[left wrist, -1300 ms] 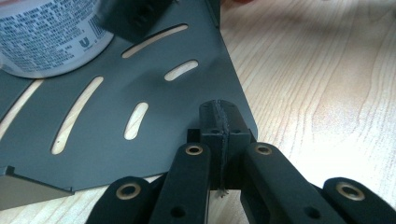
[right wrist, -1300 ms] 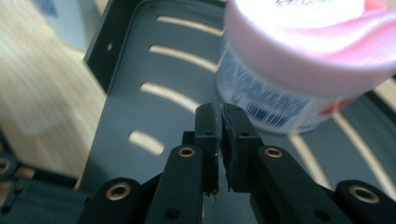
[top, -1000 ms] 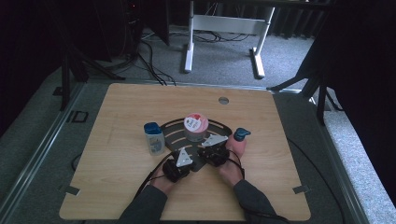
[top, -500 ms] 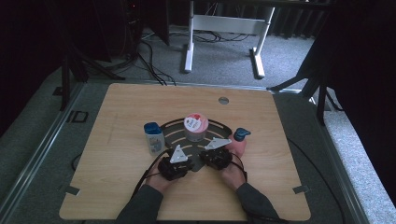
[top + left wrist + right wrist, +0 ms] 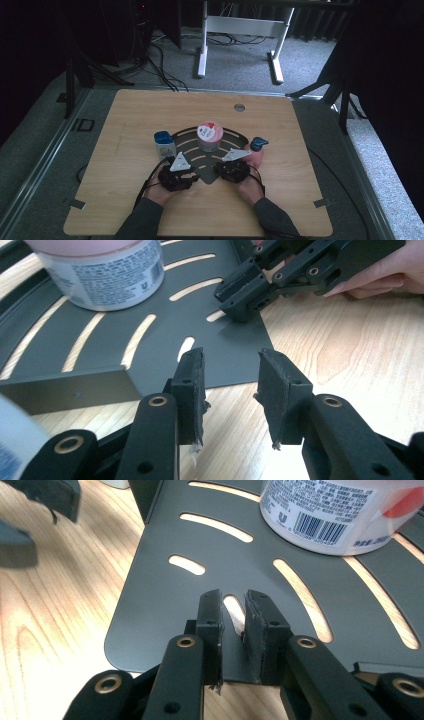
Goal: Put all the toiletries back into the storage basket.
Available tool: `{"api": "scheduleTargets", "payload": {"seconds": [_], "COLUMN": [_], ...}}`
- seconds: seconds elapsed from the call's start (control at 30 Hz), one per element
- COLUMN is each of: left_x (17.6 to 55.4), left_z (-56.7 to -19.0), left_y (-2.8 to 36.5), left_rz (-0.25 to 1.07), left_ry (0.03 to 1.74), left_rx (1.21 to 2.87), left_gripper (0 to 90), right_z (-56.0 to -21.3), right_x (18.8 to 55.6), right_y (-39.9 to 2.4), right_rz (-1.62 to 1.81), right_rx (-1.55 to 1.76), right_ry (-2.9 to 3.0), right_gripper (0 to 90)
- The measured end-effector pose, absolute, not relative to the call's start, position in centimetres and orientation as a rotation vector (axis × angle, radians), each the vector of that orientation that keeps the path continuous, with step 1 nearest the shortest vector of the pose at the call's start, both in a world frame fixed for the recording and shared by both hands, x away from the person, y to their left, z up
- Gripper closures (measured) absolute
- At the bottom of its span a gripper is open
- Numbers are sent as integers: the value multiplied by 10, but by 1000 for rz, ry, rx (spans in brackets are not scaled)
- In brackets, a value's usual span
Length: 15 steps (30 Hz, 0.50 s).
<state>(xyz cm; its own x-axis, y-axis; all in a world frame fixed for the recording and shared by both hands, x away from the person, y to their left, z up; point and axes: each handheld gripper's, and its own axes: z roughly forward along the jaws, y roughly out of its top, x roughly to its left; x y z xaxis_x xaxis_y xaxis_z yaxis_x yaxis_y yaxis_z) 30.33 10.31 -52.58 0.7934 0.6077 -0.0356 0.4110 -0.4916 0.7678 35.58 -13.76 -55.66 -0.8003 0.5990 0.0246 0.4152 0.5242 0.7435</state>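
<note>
A dark grey fan-shaped slotted tray point(image 5: 181, 134) lies on the wooden table. A white tub with a pink lid point(image 5: 209, 136) stands on it. My left gripper point(image 5: 192, 176) sits just off the tray's near tip. Its jaws point(image 5: 230, 375) have just been opening and stand apart with nothing between them. My right gripper point(image 5: 217, 172) rests at the tip's right side. Its jaws point(image 5: 233, 610) have also been opening, leaving a narrow gap over the tray's edge point(image 5: 165, 595), with no pad pressing on it.
A small blue-capped jar point(image 5: 164, 142) stands at the tray's left edge. A pink bottle with a blue cap point(image 5: 257, 150) stands beside my right hand. A round grommet point(image 5: 239, 107) sits near the table's far edge. White desk legs point(image 5: 202, 45) stand on the carpet beyond.
My left gripper has drawn back and to the left from the tray's tip, and its jaws have come apart. The right gripper has stayed in place. The tray and tub have not shifted.
</note>
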Motion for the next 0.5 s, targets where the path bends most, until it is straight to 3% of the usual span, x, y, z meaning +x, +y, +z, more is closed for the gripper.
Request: {"api": "scheduleTargets", "payload": {"seconds": [0.5], "left_x": [300], "left_z": [-510], "left_y": [125], "left_rz": [270], "left_ry": [739], "left_rx": [2169], "left_gripper": [622], "right_z": [-560], "right_x": [356], "right_y": [-139], "right_rz": [1196], "right_rx": [876], "right_ry": [2528], "right_gripper": [739]}}
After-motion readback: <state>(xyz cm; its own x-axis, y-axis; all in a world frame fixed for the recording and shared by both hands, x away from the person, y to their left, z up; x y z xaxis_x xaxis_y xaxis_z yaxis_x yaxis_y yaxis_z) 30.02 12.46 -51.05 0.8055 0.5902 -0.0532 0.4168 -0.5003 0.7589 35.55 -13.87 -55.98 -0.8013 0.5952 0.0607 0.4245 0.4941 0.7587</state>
